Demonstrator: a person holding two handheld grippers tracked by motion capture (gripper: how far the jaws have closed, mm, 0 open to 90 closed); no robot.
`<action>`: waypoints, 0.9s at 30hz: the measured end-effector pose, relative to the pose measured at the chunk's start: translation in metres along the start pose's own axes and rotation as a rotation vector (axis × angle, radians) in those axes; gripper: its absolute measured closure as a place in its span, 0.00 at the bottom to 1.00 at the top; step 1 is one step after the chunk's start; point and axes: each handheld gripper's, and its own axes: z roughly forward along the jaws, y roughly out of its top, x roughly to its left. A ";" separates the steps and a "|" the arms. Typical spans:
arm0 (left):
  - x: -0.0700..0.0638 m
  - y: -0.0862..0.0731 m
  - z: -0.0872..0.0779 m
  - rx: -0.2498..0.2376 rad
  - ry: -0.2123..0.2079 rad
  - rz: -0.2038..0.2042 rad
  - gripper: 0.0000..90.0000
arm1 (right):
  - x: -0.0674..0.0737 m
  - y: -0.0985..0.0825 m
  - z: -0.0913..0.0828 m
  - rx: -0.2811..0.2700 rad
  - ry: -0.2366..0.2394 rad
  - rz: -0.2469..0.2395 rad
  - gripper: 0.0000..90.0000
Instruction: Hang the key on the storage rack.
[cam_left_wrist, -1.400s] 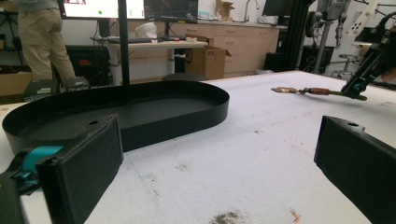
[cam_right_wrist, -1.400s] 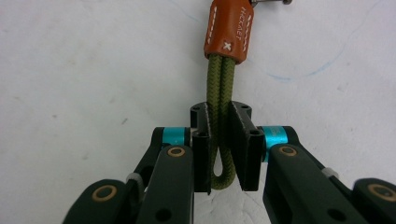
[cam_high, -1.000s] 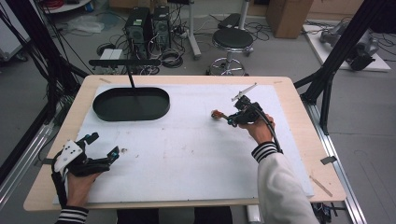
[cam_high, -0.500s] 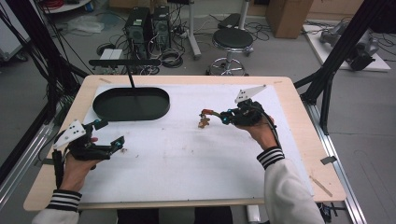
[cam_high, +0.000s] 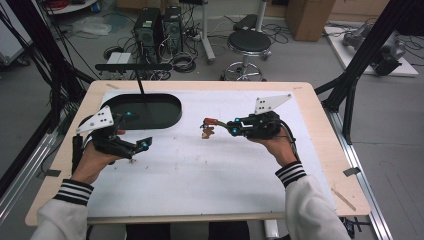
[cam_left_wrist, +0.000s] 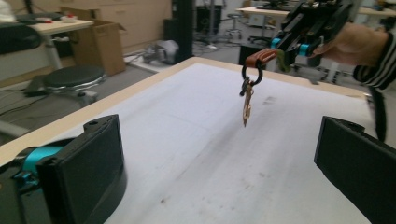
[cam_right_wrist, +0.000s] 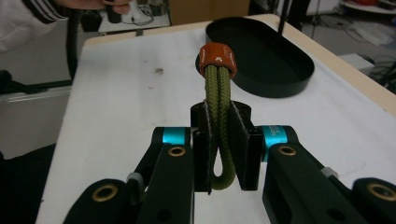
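Note:
A keychain (cam_high: 207, 129) hangs above the white mat: an olive-green cord loop (cam_right_wrist: 218, 93) with a brown leather band (cam_right_wrist: 215, 59), a black ring and a key (cam_left_wrist: 246, 105) dangling below. My right gripper (cam_high: 226, 124) is shut on the cord, its pads pressing the loop (cam_right_wrist: 219, 140), and it points left at mid-table. Seen from the left gripper view, that gripper (cam_left_wrist: 299, 35) is held in a hand at the top right. My left gripper (cam_high: 137, 130) hovers at the left, next to the black oval tray (cam_high: 170, 112), jaws wide open (cam_left_wrist: 219, 172) with nothing between them.
The black oval tray (cam_right_wrist: 299, 70) lies at the far left of the white mat (cam_high: 200, 175). A black post with a crossbar (cam_high: 133, 66) rises at the tray's far edge. A stool (cam_high: 252, 42) and computer cases stand beyond the table. Black frame struts (cam_high: 350, 85) lean at the right.
My left gripper has risen from the near left edge and moved toward the tray. My right gripper has carried the keychain leftward and a little up.

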 end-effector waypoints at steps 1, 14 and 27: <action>-0.001 0.005 0.003 0.001 -0.015 0.007 0.02 | 0.001 0.001 0.000 -0.012 0.009 -0.008 0.89; -0.015 0.046 0.054 0.101 -0.202 0.087 0.02 | 0.014 0.008 0.004 -0.089 0.119 -0.073 0.89; -0.030 0.056 0.092 0.186 -0.325 0.150 0.10 | 0.021 0.015 0.010 -0.094 0.173 -0.126 0.89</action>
